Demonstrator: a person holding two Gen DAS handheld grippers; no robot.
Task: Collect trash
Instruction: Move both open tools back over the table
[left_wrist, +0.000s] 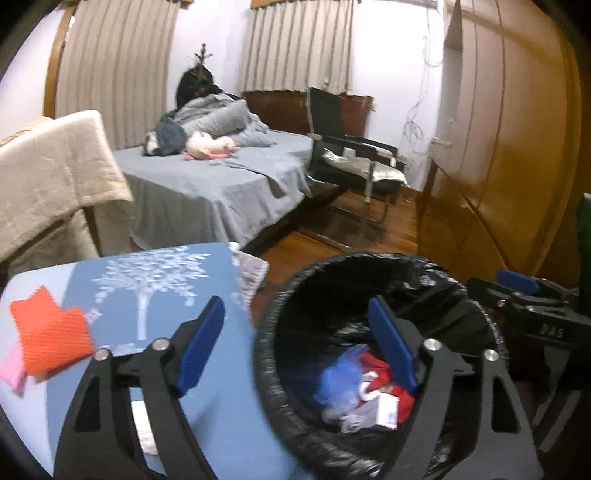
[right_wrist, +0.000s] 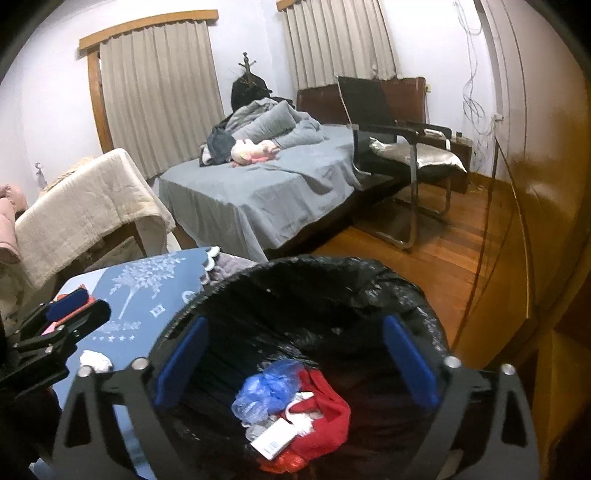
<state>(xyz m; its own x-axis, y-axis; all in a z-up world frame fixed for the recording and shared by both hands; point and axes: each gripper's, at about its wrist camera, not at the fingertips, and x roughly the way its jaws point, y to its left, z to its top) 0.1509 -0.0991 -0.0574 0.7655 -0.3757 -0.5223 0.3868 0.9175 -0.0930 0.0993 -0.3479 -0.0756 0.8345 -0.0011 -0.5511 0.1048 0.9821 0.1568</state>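
Note:
A trash bin lined with a black bag (left_wrist: 458, 306) (right_wrist: 369, 280) stands beside a blue table (left_wrist: 221, 277) (right_wrist: 147, 291). Inside lie a blue plastic bag (left_wrist: 340, 384) (right_wrist: 266, 391), red wrapping (right_wrist: 328, 406) and a white carton (right_wrist: 273, 439). My left gripper (left_wrist: 295, 332) is open and empty, one finger over the table, the other over the bin. My right gripper (right_wrist: 295, 354) is open and empty above the bin's mouth. An orange cloth (left_wrist: 51, 332) and a pink piece (left_wrist: 13, 373) lie on the table's left. A white crumpled scrap (right_wrist: 96, 360) lies on the table.
A bed with grey sheets (right_wrist: 266, 192), a black chair (right_wrist: 402, 147) and a towel-draped chair (right_wrist: 88, 206) stand behind. A wooden wardrobe (left_wrist: 509, 147) runs along the right. Wooden floor (right_wrist: 424, 254) lies between bin and bed.

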